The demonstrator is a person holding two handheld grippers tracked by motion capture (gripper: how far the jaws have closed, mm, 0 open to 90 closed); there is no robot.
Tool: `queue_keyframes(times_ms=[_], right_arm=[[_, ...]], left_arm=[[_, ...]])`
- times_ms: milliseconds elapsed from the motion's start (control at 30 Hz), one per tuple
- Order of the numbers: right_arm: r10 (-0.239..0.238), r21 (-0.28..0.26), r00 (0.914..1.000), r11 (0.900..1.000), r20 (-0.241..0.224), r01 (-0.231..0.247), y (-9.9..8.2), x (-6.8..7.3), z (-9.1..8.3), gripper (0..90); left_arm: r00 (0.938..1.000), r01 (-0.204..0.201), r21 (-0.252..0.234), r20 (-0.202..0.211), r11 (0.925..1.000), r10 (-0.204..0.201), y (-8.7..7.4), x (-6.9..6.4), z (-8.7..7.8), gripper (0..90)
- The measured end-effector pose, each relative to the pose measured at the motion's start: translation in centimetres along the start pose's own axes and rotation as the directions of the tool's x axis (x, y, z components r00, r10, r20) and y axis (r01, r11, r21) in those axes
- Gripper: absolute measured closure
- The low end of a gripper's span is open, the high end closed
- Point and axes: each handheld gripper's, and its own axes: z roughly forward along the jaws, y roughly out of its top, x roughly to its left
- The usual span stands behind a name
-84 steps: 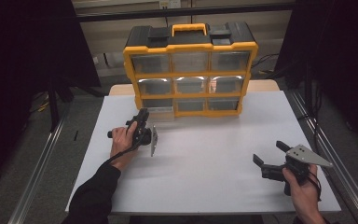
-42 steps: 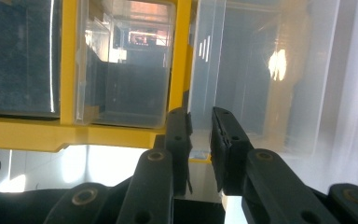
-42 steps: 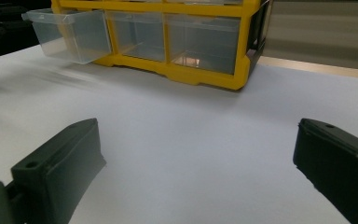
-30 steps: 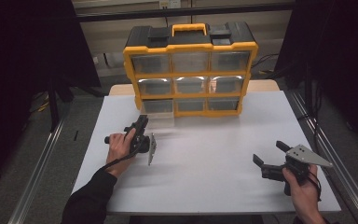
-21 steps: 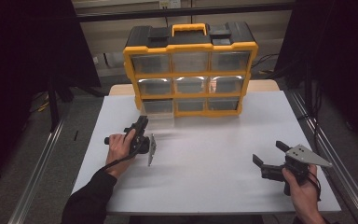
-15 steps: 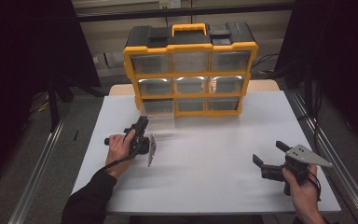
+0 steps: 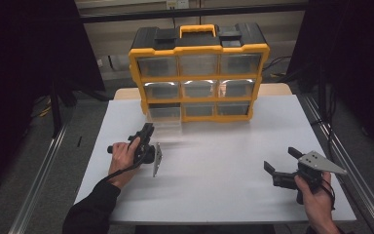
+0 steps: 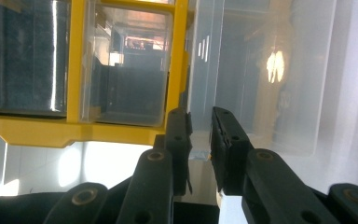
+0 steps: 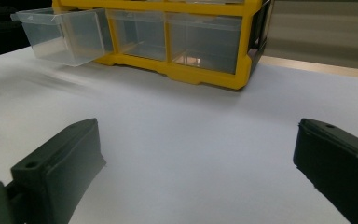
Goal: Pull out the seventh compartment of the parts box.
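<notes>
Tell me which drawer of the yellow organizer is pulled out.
The bottom-left drawer: it juts out over the table while the other eight sit flush in the organizer. The left hand-held gripper is pinching its front edge.

Broad bare white table [image 7: 224, 170] before the yellow organizer [image 7: 199, 73], its bottom-left drawer [image 7: 164, 122] jutting out.

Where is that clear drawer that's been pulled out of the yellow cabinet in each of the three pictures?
High view: the clear drawer sticks out of the cabinet's bottom-left slot, just beyond the left gripper.
Left gripper view: it takes up the upper right, its front lip pinched between the black jaws.
Right gripper view: it juts out at the top left.
Shared landmark: the yellow cabinet frame beside the drawer.
</notes>
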Motion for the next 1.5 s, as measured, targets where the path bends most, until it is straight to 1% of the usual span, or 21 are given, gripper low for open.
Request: queue_keyframes(times_ms=[33, 100, 300, 333, 400, 500, 567, 600, 633, 767, 800, 867, 967, 1000, 1133, 1267, 1300, 1400, 1433, 1467, 1500], right_arm=[[0.001, 0.000, 1.0000, 1.0000, 0.001, -0.001, 0.0, 0.0, 0.0, 0.7], [0.000, -0.001, 1.0000, 1.0000, 0.001, 0.000, 0.0, 0.0, 0.0, 0.7], [0.002, -0.001, 1.0000, 1.0000, 0.000, -0.002, 0.0, 0.0, 0.0, 0.7], [0.000, 0.000, 1.0000, 1.0000, 0.000, 0.000, 0.0, 0.0, 0.0, 0.7], [0.001, 0.001, 1.0000, 1.0000, -0.001, -0.001, 0.0, 0.0, 0.0, 0.7], [-0.001, 0.000, 1.0000, 1.0000, -0.001, 0.001, 0.0, 0.0, 0.0, 0.7], [-0.003, -0.002, 1.0000, 1.0000, -0.001, 0.003, 0.0, 0.0, 0.0, 0.7], [-0.004, -0.002, 1.0000, 1.0000, -0.001, 0.004, 0.0, 0.0, 0.0, 0.7], [-0.002, -0.001, 1.0000, 1.0000, -0.001, 0.002, 0.0, 0.0, 0.0, 0.7], [-0.005, -0.002, 1.0000, 1.0000, -0.003, 0.005, 0.0, 0.1, 0.0, 0.7], [-0.003, -0.003, 1.0000, 1.0000, -0.002, 0.003, 0.0, 0.1, 0.0, 0.7], [-0.004, -0.002, 1.0000, 1.0000, -0.002, 0.004, 0.0, 0.1, 0.0, 0.7], [-0.001, 0.000, 1.0000, 1.0000, -0.002, 0.001, 0.0, 0.1, 0.0, 0.7], [-0.004, -0.001, 1.0000, 1.0000, -0.003, 0.004, 0.0, 0.0, 0.0, 0.7], [-0.004, 0.000, 1.0000, 1.0000, -0.005, 0.004, 0.0, 0.1, 0.0, 0.8], [-0.004, 0.001, 1.0000, 1.0000, -0.003, 0.004, 0.0, 0.0, 0.0, 0.8], [-0.002, 0.002, 1.0000, 1.0000, -0.003, 0.002, 0.0, 0.0, 0.0, 0.8], [-0.006, -0.002, 1.0000, 1.0000, 0.000, 0.006, 0.0, 0.0, 0.0, 0.8], [-0.004, 0.000, 1.0000, 1.0000, -0.001, 0.004, 0.0, 0.0, 0.0, 0.8], [-0.001, 0.001, 1.0000, 1.0000, -0.002, 0.001, 0.0, 0.0, 0.0, 0.8], [-0.004, 0.000, 1.0000, 1.0000, -0.001, 0.004, 0.0, 0.0, 0.0, 0.8]], left_arm=[[0.9996, 0.025, -0.029, -0.011, 0.9993, -0.026, 0.0, -0.2, 0.2, 78.0], [1.0000, -0.009, 0.010, 0.001, 0.9999, 0.009, 0.1, -0.1, -0.1, 78.0], [0.9997, 0.017, -0.020, 0.017, 0.9997, -0.016, -0.2, -0.5, 0.3, 77.3], [0.9995, -0.004, 0.014, 0.030, 0.9999, 0.004, -0.2, -0.4, 0.1, 77.3], [0.9996, -0.005, 0.015, 0.029, 0.9999, 0.004, -0.2, -0.3, 0.1, 77.3], [0.9995, 0.026, -0.021, 0.019, 0.9994, -0.026, -0.2, -0.6, 0.3, 77.3], [0.9995, 0.027, -0.018, 0.019, 0.9995, -0.027, -0.2, -0.6, 0.3, 77.1], [0.9998, 0.004, 0.016, 0.020, 0.9999, -0.005, -0.1, -0.4, 0.1, 76.8], [0.9994, 0.023, 0.020, 0.024, 0.9995, -0.023, 0.0, -0.4, 0.1, 76.6], [0.9992, 0.034, 0.023, 0.023, 0.9992, -0.034, 0.1, -0.5, 0.1, 75.8], [0.9977, 0.065, 0.001, 0.018, 0.9979, -0.065, 0.1, -0.7, 0.3, 75.8], [0.9978, 0.062, 0.004, 0.022, 0.9981, -0.062, 0.0, -0.7, 0.2, 75.8], [0.9982, 0.055, 0.014, 0.023, 0.9984, -0.055, 0.1, -0.5, 0.2, 72.0], [0.9971, 0.071, 0.028, 0.026, 0.9971, -0.072, 0.2, -0.6, 0.3, 70.5], [0.9971, 0.065, 0.028, 0.036, 0.9975, -0.066, 0.3, -0.5, 0.4, 69.5], [0.9956, 0.086, 0.019, 0.038, 0.9962, -0.086, 0.4, -0.8, 0.5, 64.4], [0.9963, 0.075, 0.029, 0.039, 0.9968, -0.076, 0.4, -0.7, 0.5, 61.2], [0.9911, 0.129, 0.022, 0.030, 0.9914, -0.129, 0.3, -1.1, 0.8, 52.5], [0.9911, 0.129, 0.022, 0.030, 0.9914, -0.129, 0.3, -1.1, 0.8, 49.3], [0.9986, 0.030, 0.092, 0.042, 0.9953, -0.034, 0.4, -0.3, 0.4, 47.0], [0.9918, 0.125, 0.028, 0.023, 0.9917, -0.126, 0.4, -0.8, 0.7, 44.0]])
